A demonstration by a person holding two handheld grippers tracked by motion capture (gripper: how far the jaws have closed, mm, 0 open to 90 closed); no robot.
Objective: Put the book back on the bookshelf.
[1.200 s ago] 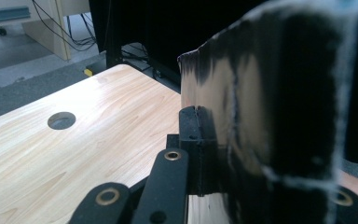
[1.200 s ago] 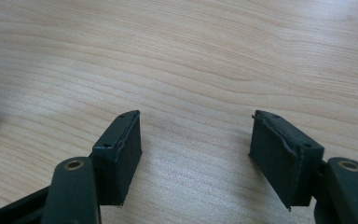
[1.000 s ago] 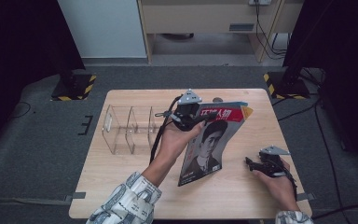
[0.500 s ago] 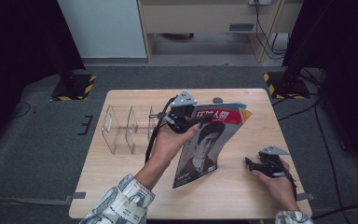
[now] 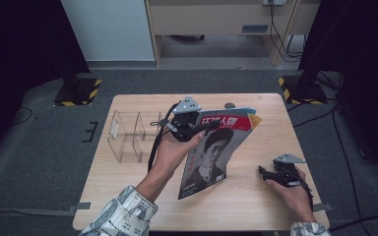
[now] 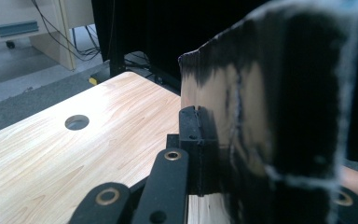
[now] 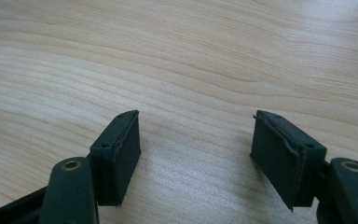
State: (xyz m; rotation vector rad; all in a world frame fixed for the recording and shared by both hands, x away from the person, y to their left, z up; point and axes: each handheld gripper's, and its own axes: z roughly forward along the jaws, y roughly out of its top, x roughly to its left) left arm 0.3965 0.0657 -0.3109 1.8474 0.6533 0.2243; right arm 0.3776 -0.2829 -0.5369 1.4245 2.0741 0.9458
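Pale wood table [image 5: 128, 196] first: the clear acrylic rack [image 5: 133, 135] stands just left of your left gripper [image 5: 193, 127], dividers upright. That gripper is clamped on the top edge of the magazine [image 5: 211, 157], which hangs tilted, long axis running down toward you, bottom corner about on the wood. So the rack lies to the left, and your left hand is the closer one by far. Right gripper [image 5: 275, 174] rests well apart, jaws spread, nothing between them. Masthead's red with big white Chinese characters; can't read them for sure.
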